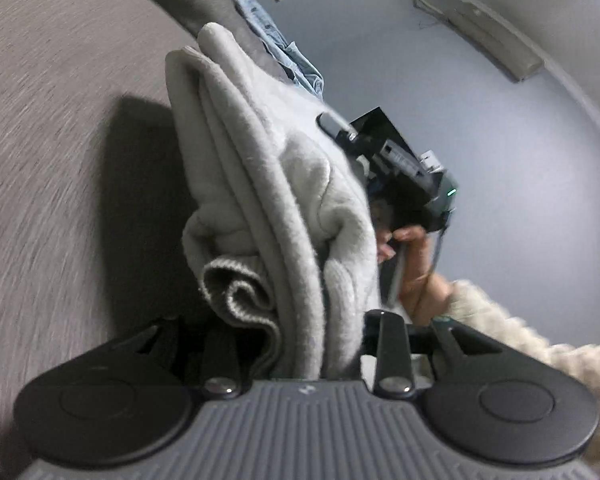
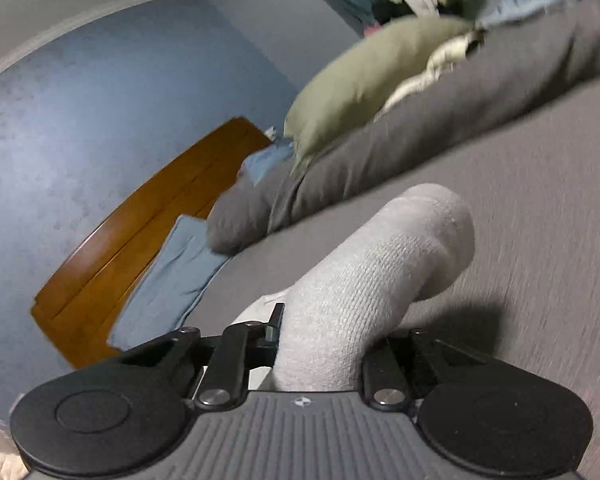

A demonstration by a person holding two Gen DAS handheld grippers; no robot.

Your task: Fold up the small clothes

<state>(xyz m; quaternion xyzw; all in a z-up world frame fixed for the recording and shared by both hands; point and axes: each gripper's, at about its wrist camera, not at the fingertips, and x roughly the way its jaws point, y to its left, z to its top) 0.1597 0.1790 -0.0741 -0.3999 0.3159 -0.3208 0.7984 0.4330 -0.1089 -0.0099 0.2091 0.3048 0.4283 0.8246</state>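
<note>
The left claw (image 1: 300,344) is clenched on a bunch of soft grey socks (image 1: 268,184). One striped cuff (image 1: 236,292) curls out near the claw. The right claw (image 2: 320,344) is clenched on the other end, where a grey sock (image 2: 380,272) sticks out with its round toe up. Both ends are held up off the grey bed (image 2: 520,220). From the left wrist view, the right claw (image 1: 340,126) can be seen at the far side, with a hand (image 1: 416,264) and a fluffy cream sleeve (image 1: 500,320) behind it.

The socks look light, soft and floppy. They will bend and sag where nothing holds them. They are fuzzy, so they should not slip much. They will not break. A good place to hold is at the cuff and at the toe, pinching both layers together. Far off lie a green pillow (image 2: 360,80) and some blue cloth (image 2: 172,280).
</note>
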